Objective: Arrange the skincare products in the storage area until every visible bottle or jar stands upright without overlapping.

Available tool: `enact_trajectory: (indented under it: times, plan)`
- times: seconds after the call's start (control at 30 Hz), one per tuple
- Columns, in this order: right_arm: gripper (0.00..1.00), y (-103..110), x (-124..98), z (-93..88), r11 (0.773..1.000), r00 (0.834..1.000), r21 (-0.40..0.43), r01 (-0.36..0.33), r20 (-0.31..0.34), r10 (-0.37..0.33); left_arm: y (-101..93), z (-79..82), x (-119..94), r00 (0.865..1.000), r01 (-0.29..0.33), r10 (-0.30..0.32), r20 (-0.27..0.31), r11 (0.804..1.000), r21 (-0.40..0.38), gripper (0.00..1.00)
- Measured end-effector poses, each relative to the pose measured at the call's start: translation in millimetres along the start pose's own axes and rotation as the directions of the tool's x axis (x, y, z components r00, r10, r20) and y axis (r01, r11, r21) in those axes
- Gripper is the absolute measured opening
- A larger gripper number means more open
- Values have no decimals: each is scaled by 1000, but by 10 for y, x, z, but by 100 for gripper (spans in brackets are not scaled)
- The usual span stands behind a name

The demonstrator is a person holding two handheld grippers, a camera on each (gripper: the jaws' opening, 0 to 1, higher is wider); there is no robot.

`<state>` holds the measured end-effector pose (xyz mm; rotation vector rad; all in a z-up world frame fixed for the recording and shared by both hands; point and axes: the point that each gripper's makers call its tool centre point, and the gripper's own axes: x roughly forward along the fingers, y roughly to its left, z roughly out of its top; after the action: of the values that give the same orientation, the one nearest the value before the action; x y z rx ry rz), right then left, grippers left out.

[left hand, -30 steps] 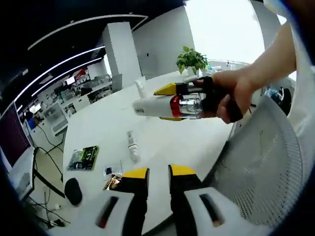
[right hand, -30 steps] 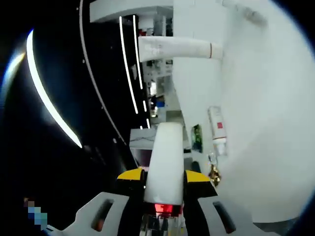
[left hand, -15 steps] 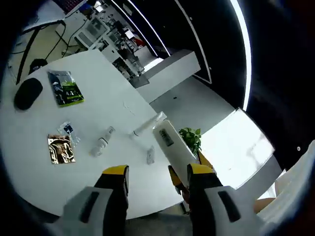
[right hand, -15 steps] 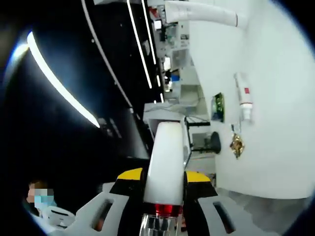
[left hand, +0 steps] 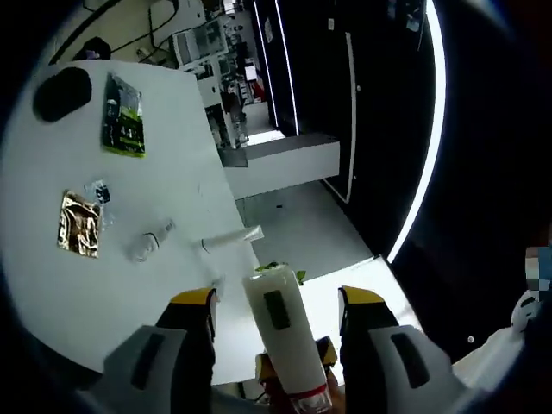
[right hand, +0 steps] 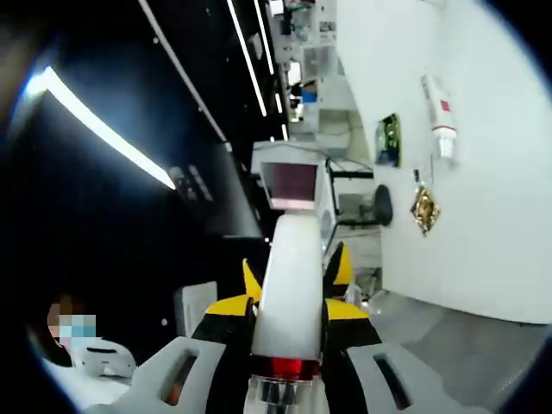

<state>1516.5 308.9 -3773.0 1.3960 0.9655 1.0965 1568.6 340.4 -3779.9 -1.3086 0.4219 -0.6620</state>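
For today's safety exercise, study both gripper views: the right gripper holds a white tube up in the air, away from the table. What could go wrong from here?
1. The white tube is clamped only near its red-ringed end by the right gripper, so it might slip or swing.
2. It sits between the open jaws of the left gripper; the two could knock together.
3. A small bottle and a second tube lie flat on the table; setting down carelessly may land on them.

Your left gripper (left hand: 276,302) and right gripper (right hand: 289,312) both have grey jaws with yellow tips and dark slots.
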Motion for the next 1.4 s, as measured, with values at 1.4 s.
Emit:
enact_trajectory:
  times: [1.4]
  plan:
    - [44,-143,259,-358,999,994,17,51,-93,-49,275,95,-208,993,-84,105,51,946,-315,25]
